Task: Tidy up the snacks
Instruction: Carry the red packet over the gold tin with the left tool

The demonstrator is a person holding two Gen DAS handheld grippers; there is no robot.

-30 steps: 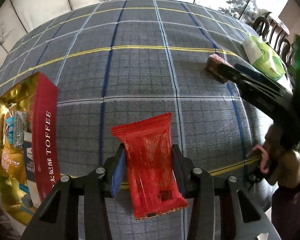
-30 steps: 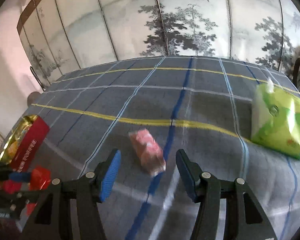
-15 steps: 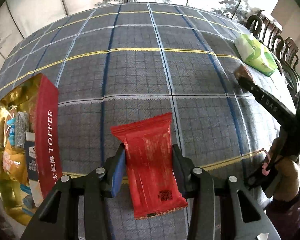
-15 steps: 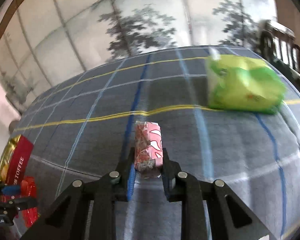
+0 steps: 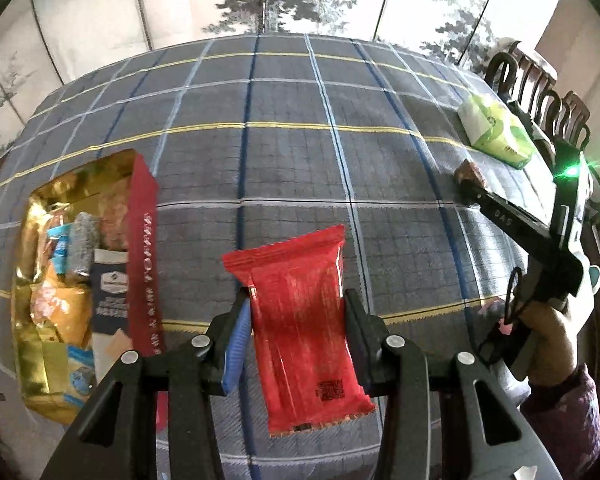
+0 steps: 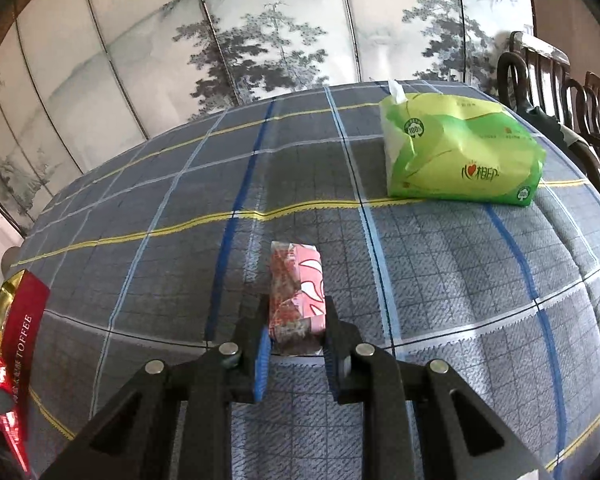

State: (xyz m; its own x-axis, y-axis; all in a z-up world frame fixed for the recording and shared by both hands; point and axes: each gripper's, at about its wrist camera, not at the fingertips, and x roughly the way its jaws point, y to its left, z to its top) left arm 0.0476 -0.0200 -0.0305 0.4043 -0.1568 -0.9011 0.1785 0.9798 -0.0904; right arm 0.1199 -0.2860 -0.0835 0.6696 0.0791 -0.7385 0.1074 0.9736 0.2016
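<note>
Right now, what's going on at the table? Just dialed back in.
A person is sorting snacks with two handheld grippers. The left gripper is shut on a red snack packet, held beside the open toffee box already holding other snacks. The right gripper is shut on a small pink wrapped snack above the plaid tablecloth. A green tissue pack sits further back.
</note>
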